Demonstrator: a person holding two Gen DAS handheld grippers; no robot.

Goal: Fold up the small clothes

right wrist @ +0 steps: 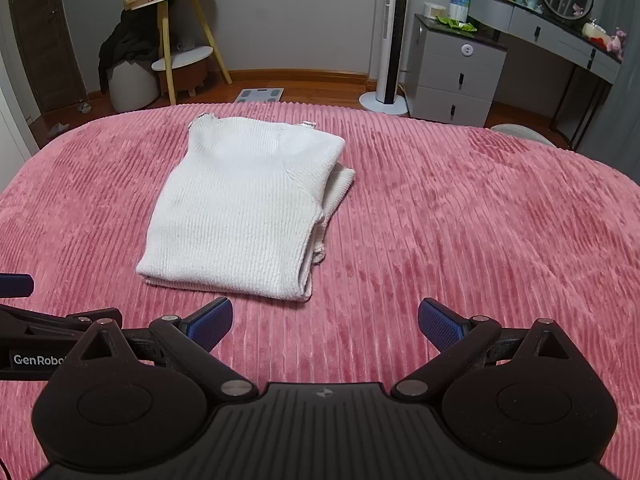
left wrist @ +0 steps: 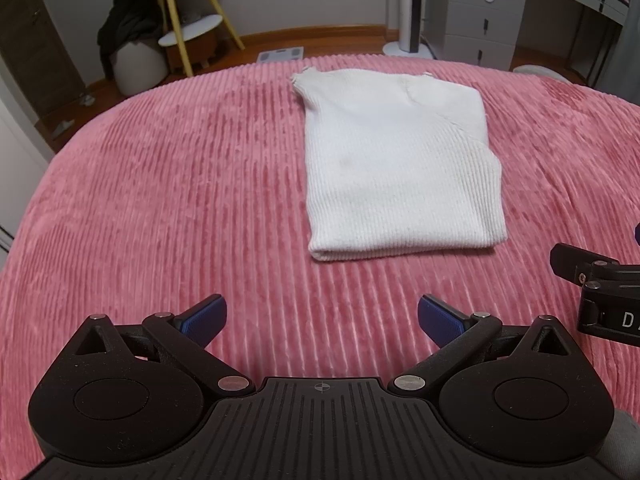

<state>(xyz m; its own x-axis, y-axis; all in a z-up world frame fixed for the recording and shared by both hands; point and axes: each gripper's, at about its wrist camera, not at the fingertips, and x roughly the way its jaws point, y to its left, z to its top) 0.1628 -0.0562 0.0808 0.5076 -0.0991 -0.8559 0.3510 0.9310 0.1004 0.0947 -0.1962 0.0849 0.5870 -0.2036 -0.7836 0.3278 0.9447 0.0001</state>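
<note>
A white ribbed knit sweater (left wrist: 400, 168) lies folded into a compact rectangle on the pink ribbed bedspread (left wrist: 160, 200). In the right wrist view the same sweater (right wrist: 240, 208) sits left of centre, with layered edges showing along its right side. My left gripper (left wrist: 322, 320) hovers over the bedspread just short of the sweater's near edge, open, with nothing between its blue pads (left wrist: 204, 318). My right gripper (right wrist: 325, 326) is also open and empty, near and to the right of the sweater. Part of the right gripper (left wrist: 600, 292) shows at the left view's right edge.
Beyond the bed's far edge are a yellow-legged side table (right wrist: 180, 40) with dark clothing draped on it, a white tower fan (right wrist: 390, 40), a grey drawer unit (right wrist: 456, 68) and a dressing table (right wrist: 560, 32). Bedspread stretches wide to the right of the sweater.
</note>
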